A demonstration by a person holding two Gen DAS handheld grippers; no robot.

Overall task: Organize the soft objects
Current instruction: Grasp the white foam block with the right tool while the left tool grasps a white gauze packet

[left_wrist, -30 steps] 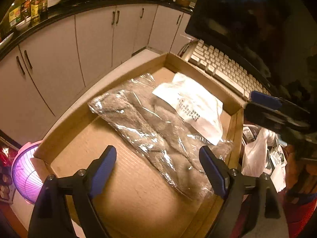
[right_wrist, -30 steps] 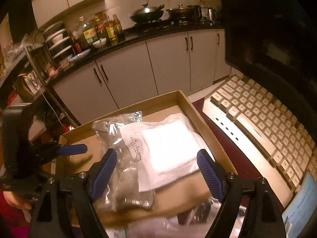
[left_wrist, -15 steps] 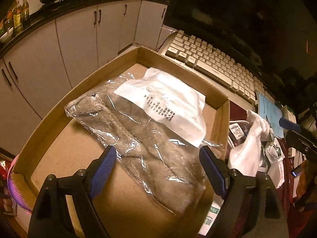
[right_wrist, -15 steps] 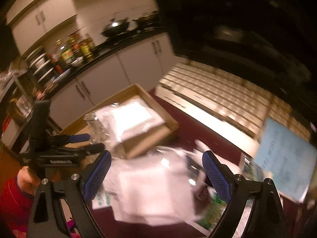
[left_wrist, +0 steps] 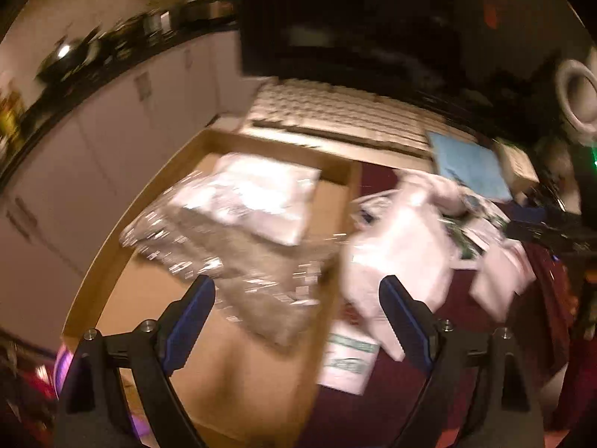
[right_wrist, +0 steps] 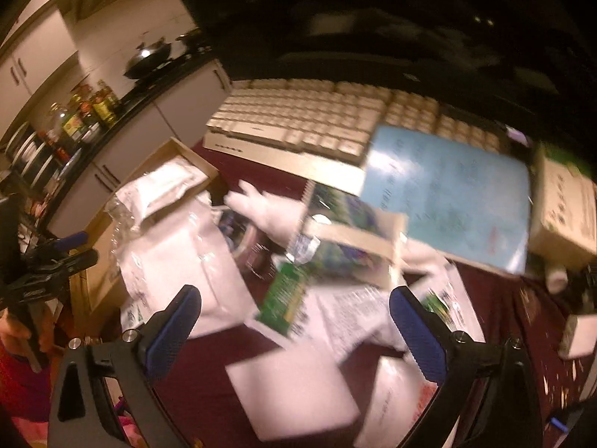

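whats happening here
A person holds tongs in each hand, sorting soft packages into a cardboard box. A grey bagged cloth and a white packet already lie in it. Both the left tongs and right tongs are open and empty, above loose white bags beside the box.

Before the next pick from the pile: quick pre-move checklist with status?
1. Left gripper open, nothing held: ok.
2. Right gripper open, nothing held: ok.
3. Cardboard box has bare floor for another item: ok.
4. Bagged grey towel and white packet sit inside box: ok.
5. Target in white bag pile identified: cannot tell, frames blurred.
6. Views sharp enough to aim: not ok.
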